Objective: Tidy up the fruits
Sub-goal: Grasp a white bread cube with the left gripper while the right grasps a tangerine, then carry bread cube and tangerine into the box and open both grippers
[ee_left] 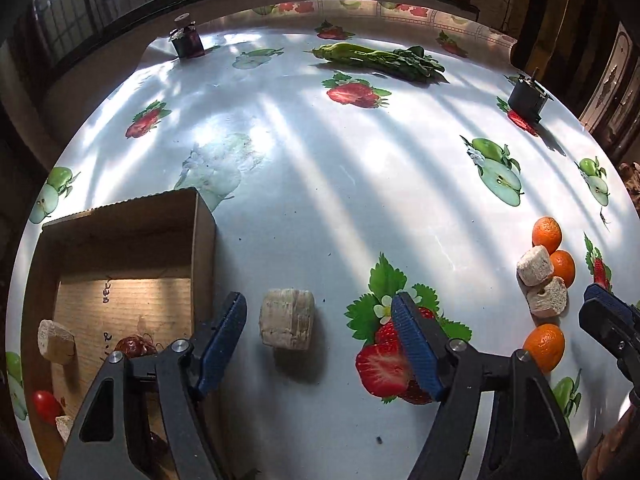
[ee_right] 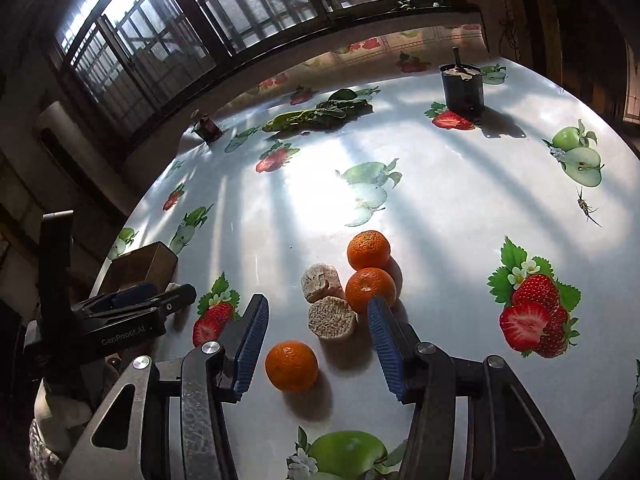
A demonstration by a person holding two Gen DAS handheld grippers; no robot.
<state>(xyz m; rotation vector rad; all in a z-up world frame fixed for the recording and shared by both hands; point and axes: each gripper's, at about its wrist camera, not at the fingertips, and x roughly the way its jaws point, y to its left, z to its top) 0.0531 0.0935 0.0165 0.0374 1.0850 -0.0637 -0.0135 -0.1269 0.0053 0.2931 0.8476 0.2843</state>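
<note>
The left gripper (ee_left: pixel 320 344) hangs over the fruit-print tablecloth (ee_left: pixel 320 160) with its jaws set wide, a pale beige chunk (ee_left: pixel 287 319) lying on the cloth between the blue pads (ee_left: pixel 224 344) – neither pad touches it. Just to its left sits an open cardboard box (ee_left: pixel 120 248) holding another pale chunk (ee_left: pixel 56 342), a small red tomato (ee_left: pixel 45 404) and a dark red fruit (ee_left: pixel 134 346). The right gripper (ee_right: pixel 316 344) is also parted and holds nothing; one orange (ee_right: pixel 291 366) lies between its fingers, untouched. Just beyond, two more oranges (ee_right: pixel 368 250) and two pale chunks (ee_right: pixel 322 282) cluster together.
</note>
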